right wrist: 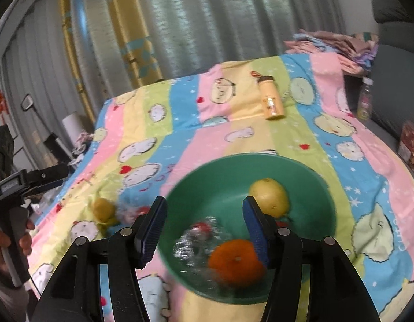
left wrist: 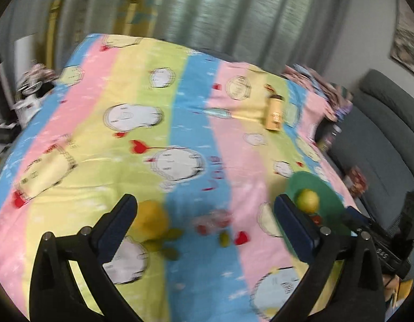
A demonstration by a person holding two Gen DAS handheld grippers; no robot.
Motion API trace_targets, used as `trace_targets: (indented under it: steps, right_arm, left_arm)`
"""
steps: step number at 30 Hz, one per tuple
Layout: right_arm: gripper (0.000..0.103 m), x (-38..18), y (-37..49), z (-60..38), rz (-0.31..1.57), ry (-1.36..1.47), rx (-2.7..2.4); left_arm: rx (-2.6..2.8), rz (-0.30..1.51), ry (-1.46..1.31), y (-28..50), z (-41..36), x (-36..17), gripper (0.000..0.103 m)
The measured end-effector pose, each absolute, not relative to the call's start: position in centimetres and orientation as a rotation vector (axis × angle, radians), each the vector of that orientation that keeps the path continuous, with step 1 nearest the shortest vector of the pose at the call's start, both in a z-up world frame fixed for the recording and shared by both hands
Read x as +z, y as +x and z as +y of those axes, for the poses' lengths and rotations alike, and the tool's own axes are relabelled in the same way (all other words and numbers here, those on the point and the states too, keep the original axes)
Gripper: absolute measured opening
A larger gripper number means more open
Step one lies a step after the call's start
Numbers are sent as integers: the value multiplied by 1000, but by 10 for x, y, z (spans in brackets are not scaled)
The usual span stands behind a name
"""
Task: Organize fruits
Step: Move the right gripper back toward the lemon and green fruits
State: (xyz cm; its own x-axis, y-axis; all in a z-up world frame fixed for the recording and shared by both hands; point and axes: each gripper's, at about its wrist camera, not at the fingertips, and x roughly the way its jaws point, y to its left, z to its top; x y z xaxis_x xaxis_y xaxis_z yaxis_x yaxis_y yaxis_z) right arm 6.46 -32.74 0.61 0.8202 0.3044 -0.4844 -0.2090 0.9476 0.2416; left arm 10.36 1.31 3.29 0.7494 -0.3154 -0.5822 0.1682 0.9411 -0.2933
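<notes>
Fruit being gathered into a round green plastic bowl [right wrist: 196,171] on the striped cartoon-print bed cover [right wrist: 349,187].

The right gripper [right wrist: 204,225] is hovering over the bowl, fingers parted and gripping nothing, above the orange mandarin [right wrist: 233,261] and yellow pear [right wrist: 271,196]. The left gripper [left wrist: 205,212] is standing wide open and empty, facing the loose yellow fruit [left wrist: 152,221] outside the bowl.

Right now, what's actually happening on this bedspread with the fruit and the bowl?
A person with a handheld gripper in each hand is sorting fruit into a green bowl on a striped bedspread. The right gripper hangs open over the bowl, which holds an orange and a yellow fruit. The left gripper is wide open, holding nothing, above another yellow fruit and small green ones on the cloth.
</notes>
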Motion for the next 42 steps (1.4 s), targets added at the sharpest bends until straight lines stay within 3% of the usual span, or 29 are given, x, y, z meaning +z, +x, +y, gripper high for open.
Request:
trace_targets:
  steps: [12,20,26,42]
  right_arm:
    - [59,-8,56,-266,622,82,455]
    - [59,-39,62,-224,745,-29,478]
    - [59,-47,76,-204,799,-94,481]
    - [56,-34,103,-137,802,-207,601]
  left_arm:
    - [-190,819,-306,87,55,-25,100]
    - [-227,871,-90,91,23,-50,76]
    - [-277,888,-72,96,23,-59,66]
    - [-379,893,-264,145,45,-43,64]
